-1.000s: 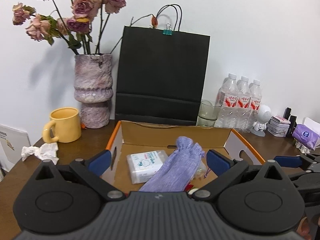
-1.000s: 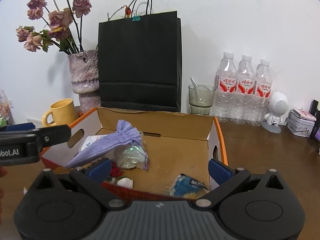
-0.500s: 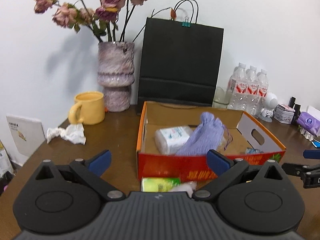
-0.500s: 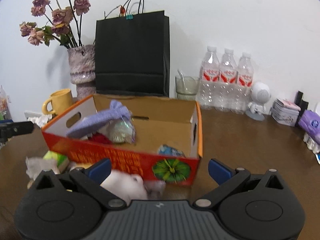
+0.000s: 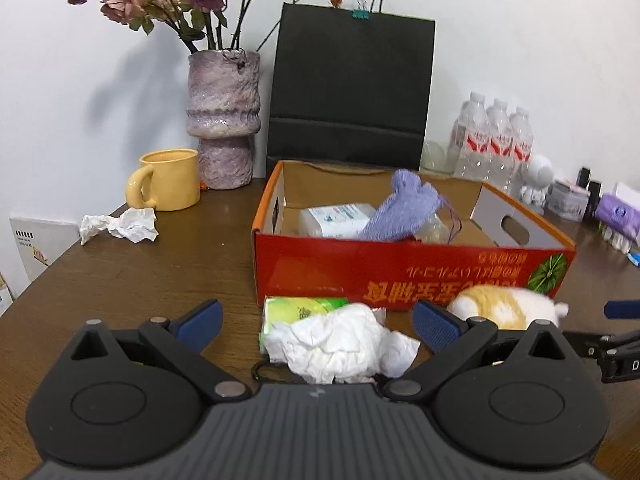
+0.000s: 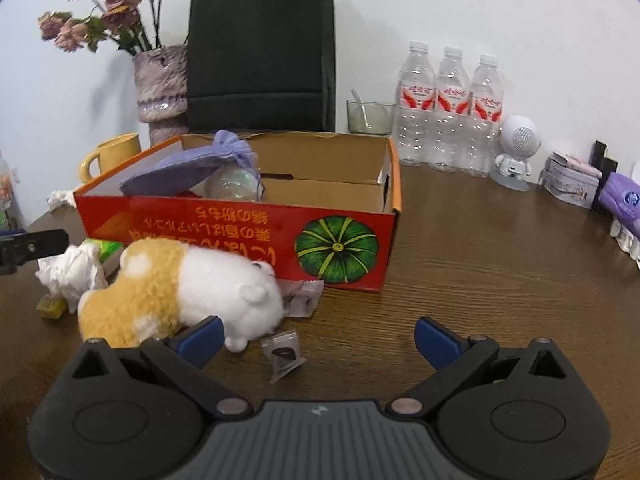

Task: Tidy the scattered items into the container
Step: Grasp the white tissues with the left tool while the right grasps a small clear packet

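The plush toy lies on its side on the table just in front of the box, its long axis running along the box's front wall, white head toward the right gripper and orange rump toward the crumpled tissue. The right gripper's jaws stand wide and empty, the toy's head just ahead of the left-hand pad, perhaps touching it, and a small clear packet lying between them. The left gripper is also wide open and holds nothing, with the tissue and a green pack between its jaws; inside the box a purple pouch leans on a white pack.
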